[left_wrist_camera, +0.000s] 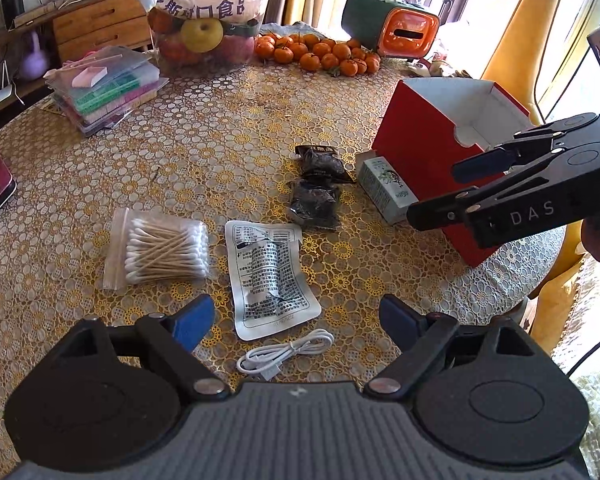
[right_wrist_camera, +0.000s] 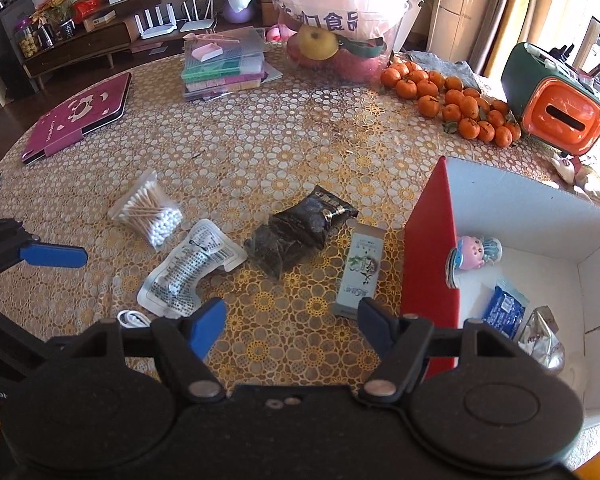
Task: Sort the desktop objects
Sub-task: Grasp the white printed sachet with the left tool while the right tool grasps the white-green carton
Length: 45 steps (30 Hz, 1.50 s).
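Desktop objects lie scattered across the patterned table [left_wrist_camera: 228, 128] in front of you: a bag of cotton swabs [left_wrist_camera: 160, 248], a white printed sachet [left_wrist_camera: 272, 280], a coiled white cable [left_wrist_camera: 288, 354] nearest you, two dark snack packets [left_wrist_camera: 318, 180] touching each other, and a small pale carton [left_wrist_camera: 384, 184] lying just beside the red box [left_wrist_camera: 416, 136]. Your left gripper [left_wrist_camera: 296, 316] hangs over the sachet and cable with its jaws wide and nothing between them. Your right gripper [right_wrist_camera: 292, 316] hangs over bare tablecloth between the sachet and the carton, jaws likewise spread wide and empty; in the left wrist view it reaches in front of the red box. The box stands open at the table's right edge, and inside it, in the right wrist view, rest a small pink and blue figurine [right_wrist_camera: 478, 252], a blue packet [right_wrist_camera: 506, 312] and a silver packet [right_wrist_camera: 542, 340]. Tangerines [left_wrist_camera: 320, 54] are heaped at the far side.
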{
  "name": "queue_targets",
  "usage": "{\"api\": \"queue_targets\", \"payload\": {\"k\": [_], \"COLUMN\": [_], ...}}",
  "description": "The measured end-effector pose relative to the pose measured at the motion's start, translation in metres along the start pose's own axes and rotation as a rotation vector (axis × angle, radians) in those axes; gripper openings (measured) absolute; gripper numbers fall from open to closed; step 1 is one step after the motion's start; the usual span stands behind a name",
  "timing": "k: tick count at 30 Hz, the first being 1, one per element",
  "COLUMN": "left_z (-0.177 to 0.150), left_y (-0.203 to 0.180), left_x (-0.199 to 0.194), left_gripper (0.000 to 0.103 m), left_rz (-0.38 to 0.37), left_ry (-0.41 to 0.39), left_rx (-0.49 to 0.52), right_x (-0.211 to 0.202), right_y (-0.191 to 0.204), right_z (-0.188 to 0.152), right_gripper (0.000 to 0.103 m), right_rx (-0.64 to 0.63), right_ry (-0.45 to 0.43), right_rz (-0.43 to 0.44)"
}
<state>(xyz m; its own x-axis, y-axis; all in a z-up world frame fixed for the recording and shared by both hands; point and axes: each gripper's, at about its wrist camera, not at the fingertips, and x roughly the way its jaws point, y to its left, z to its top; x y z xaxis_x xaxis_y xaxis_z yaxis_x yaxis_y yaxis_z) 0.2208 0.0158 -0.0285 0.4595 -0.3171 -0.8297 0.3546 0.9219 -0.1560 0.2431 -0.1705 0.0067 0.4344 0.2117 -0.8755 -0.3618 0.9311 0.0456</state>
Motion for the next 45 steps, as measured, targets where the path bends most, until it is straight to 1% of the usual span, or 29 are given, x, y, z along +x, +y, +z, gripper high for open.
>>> {"api": "queue_targets", "payload": {"k": [6, 10, 13, 24, 27, 29, 36, 38, 40, 42, 45], "left_z": [0.011, 0.018, 0.023, 0.03, 0.03, 0.03, 0.03, 0.03, 0.031, 0.031, 0.031], "left_y": [0.008, 0.014, 0.016, 0.02, 0.019, 0.019, 0.021, 0.021, 0.021, 0.021, 0.021], "left_x": [0.023, 0.035, 0.044, 0.069, 0.072, 0.074, 0.08, 0.082, 0.082, 0.083, 0.086], "left_gripper": [0.09, 0.09, 0.09, 0.09, 0.09, 0.09, 0.09, 0.09, 0.09, 0.09, 0.09], "left_rz": [-0.015, -0.044, -0.056, -0.034, -0.029, -0.021, -0.002, -0.002, 0.002, 0.005, 0.002], "left_ry": [0.029, 0.051, 0.069, 0.109, 0.109, 0.107, 0.112, 0.11, 0.105, 0.103, 0.105], "left_rx": [-0.027, -0.059, -0.068, -0.088, -0.086, -0.083, -0.078, -0.079, -0.077, -0.073, -0.067], "right_x": [0.026, 0.041, 0.048, 0.068, 0.073, 0.076, 0.081, 0.082, 0.084, 0.086, 0.089], "right_y": [-0.01, -0.017, -0.019, -0.016, -0.017, -0.019, -0.017, -0.018, -0.016, -0.011, -0.007], "right_z": [0.012, 0.017, 0.019, 0.025, 0.025, 0.024, 0.028, 0.029, 0.028, 0.026, 0.021], "right_gripper": [0.073, 0.072, 0.071, 0.069, 0.066, 0.061, 0.059, 0.054, 0.052, 0.052, 0.055], "right_rx": [0.028, 0.047, 0.036, 0.044, 0.053, 0.075, 0.074, 0.082, 0.082, 0.077, 0.106], "right_ry": [0.038, 0.059, 0.059, 0.1, 0.102, 0.103, 0.085, 0.081, 0.078, 0.077, 0.062], "right_rz": [-0.005, -0.009, -0.025, -0.043, -0.071, -0.082, -0.147, -0.175, -0.205, -0.244, -0.284]}}
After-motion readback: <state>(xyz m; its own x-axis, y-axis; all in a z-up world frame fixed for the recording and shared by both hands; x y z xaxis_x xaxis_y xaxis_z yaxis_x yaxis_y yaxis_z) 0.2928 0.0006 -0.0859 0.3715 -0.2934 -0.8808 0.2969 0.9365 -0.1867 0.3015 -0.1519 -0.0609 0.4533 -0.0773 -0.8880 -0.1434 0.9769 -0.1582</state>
